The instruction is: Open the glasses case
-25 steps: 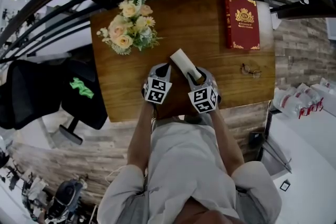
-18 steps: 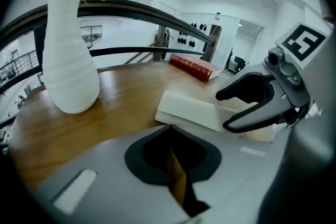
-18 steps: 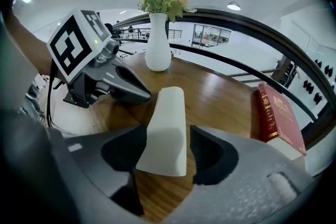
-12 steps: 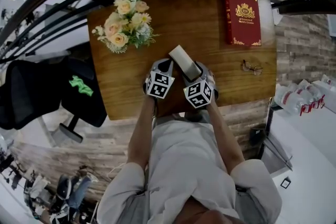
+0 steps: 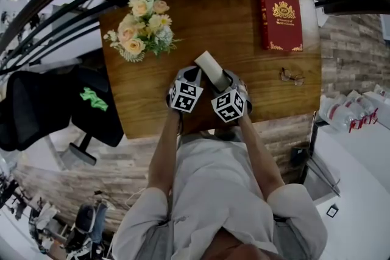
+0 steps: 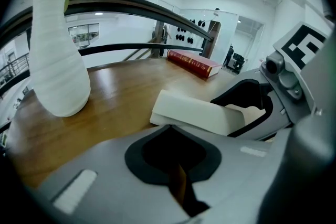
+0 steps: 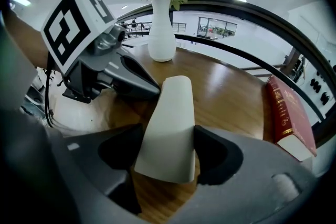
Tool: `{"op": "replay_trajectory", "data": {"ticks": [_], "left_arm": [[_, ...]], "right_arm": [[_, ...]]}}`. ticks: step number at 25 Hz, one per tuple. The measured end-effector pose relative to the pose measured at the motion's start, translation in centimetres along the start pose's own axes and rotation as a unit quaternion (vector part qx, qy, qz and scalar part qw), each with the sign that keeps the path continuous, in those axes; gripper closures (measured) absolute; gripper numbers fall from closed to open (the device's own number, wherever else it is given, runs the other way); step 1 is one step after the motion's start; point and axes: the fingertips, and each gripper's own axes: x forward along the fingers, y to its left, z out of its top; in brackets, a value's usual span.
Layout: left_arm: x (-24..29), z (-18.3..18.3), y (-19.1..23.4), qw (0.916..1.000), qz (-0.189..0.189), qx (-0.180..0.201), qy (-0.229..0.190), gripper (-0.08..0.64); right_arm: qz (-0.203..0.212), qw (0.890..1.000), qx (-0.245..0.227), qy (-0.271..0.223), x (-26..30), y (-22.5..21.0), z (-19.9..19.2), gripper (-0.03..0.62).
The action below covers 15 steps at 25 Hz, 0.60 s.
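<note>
Right gripper view gives the clearest look. The right gripper (image 7: 167, 136) has its claw spread wide around the near end of the glasses case (image 7: 169, 128). Its jaws have just been opening, then came in a little. The right pad seems to be at the edge of the case, but the left pad stands off from it, so nothing is clamped.

The case is pale and looks closed. It lies flat on the wooden table (image 7: 231, 97), near the front edge, with its far end pointing toward the vase (image 7: 160, 34). The left gripper (image 7: 152, 91) has its jaws together with nothing in them. Its tip is just beside the left flank of the case, and I cannot tell whether it touches.

In my judgement the risk is sliding. The case rests loose on smooth wood, so a one-sided pinch or a push from the closed left tip may turn it or send it away. Also, if the right claw closes across lid and base together, it will hold the case shut, not steady it for opening.
</note>
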Motion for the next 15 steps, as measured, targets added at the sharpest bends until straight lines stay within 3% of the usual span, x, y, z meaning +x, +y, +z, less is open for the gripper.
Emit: {"op": "replay_trajectory", "data": {"ticks": [15], "left_arm": [[0.12, 0.03, -0.05, 1.0000, 0.002, 0.000, 0.000, 0.540]], "right_arm": [[0.009, 1.000, 0.008, -0.009, -0.38, -0.08, 0.19, 0.278]]}}
